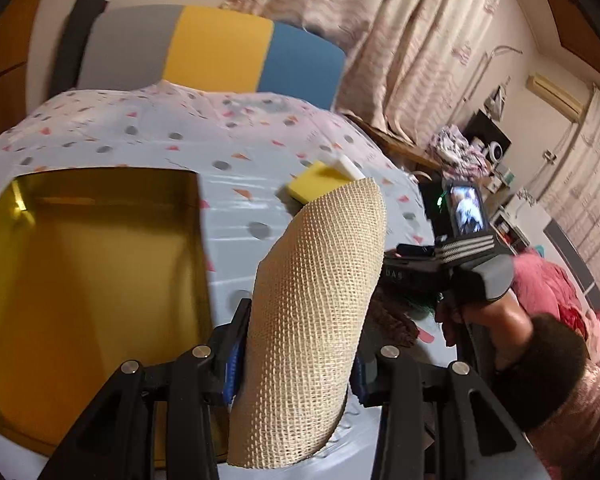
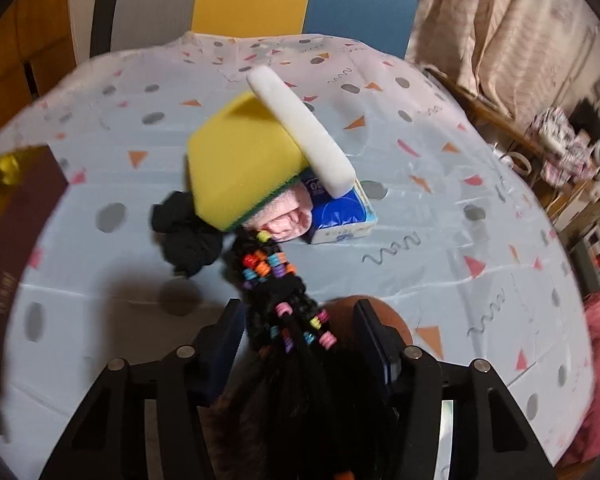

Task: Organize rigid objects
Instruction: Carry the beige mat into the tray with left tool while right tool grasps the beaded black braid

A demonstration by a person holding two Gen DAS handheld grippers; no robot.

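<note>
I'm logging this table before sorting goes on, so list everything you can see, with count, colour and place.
Woven roll: one, beige, clamped in the left claw.
Tray: one, gold, on the table left of the roll.
Sponge: one, yellow with a green underside, on top of the pile mid-table.
Foam bar: one, white, lying across the sponge.
Tissue pack: one, blue and white, under the foam bar.
Pink cloth: one, under the sponge.
Scrunchie: one, black, left of the pile.
Beaded tassel: one, black with coloured beads, between the right claw's fingers.
Tablecloth: one, pale blue, patterned.
Left claw: black.
Right claw: black.
</note>
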